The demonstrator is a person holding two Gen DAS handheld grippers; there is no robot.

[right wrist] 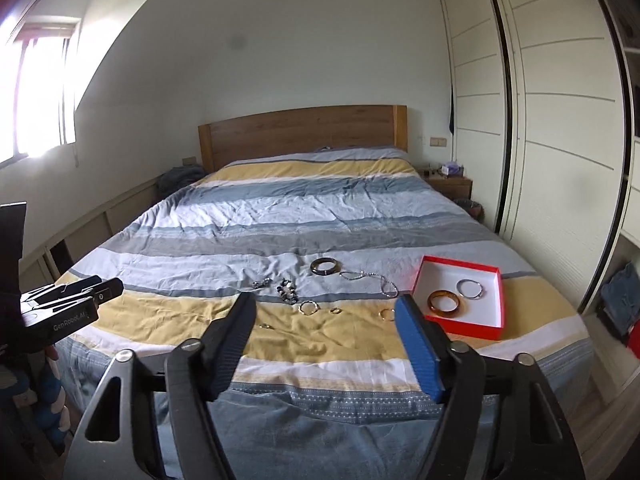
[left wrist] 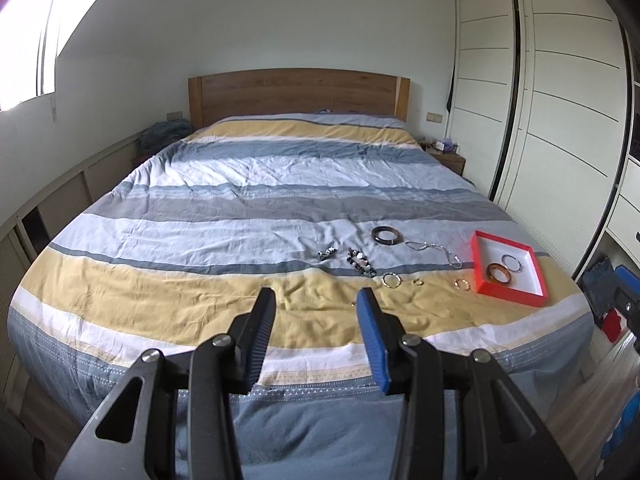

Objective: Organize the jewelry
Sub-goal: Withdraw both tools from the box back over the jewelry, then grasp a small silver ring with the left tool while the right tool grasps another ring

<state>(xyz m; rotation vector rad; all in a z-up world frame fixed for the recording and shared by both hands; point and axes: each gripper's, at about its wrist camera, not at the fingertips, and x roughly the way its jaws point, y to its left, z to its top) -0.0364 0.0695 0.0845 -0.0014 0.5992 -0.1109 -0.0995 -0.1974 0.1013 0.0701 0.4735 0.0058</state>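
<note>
Hovering empty and spread at the bed's foot, left gripper (left wrist: 316, 300) and right gripper (right wrist: 326, 306) face loose rings and bracelets (right wrist: 309, 307) on the striped duvet (right wrist: 280, 216), next needing one carried into the red-rimmed white cardboard tray (right wrist: 494, 296) already holding two bangles.

The striped blue, yellow and white cloth bedcover (right wrist: 280, 216) looks matt and creased. The brown wooden headboard (right wrist: 304, 132) is smooth w/ visible grain. The shallow red box (right wrist: 496, 304) looks like matt card (white inside). The amber bangle (right wrist: 444, 303) is glossy; the thin silver bangle (right wrist: 470, 289) looks like shiny metal.
</note>
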